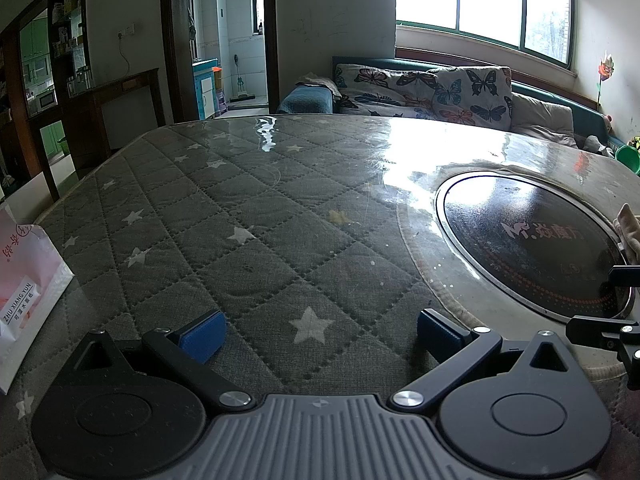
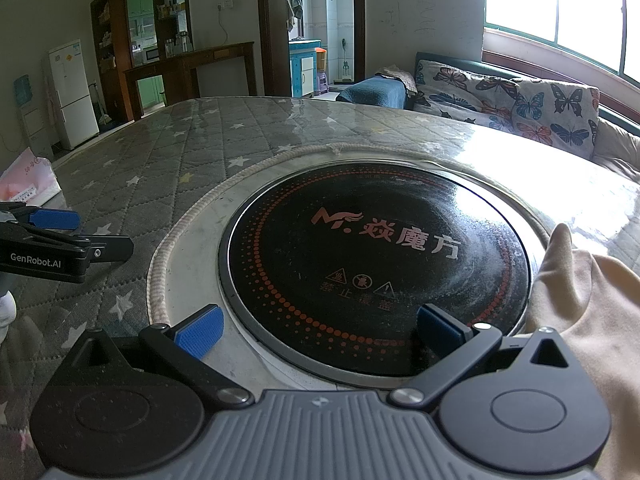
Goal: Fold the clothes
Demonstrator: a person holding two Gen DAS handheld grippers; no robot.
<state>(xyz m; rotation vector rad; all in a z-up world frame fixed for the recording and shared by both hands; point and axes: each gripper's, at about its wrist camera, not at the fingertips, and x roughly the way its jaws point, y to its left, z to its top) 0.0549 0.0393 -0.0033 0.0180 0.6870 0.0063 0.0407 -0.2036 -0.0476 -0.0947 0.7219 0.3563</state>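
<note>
A cream-coloured garment (image 2: 588, 316) lies on the table at the right, beside the black round cooktop (image 2: 380, 264); a corner of the garment (image 1: 630, 228) shows at the right edge of the left wrist view. My right gripper (image 2: 320, 330) is open over the near rim of the cooktop, left of the garment and not touching it. My left gripper (image 1: 320, 330) is open above the grey star-quilted table cover (image 1: 224, 216), with nothing between its blue pads. The left gripper (image 2: 60, 236) also appears at the left edge of the right wrist view.
A pink and white paper bag (image 1: 24, 280) stands at the table's left edge. Beyond the table are a sofa with butterfly cushions (image 1: 432, 92), a dark wooden counter (image 2: 188, 68), a white fridge (image 2: 72, 92) and a doorway (image 1: 228, 40).
</note>
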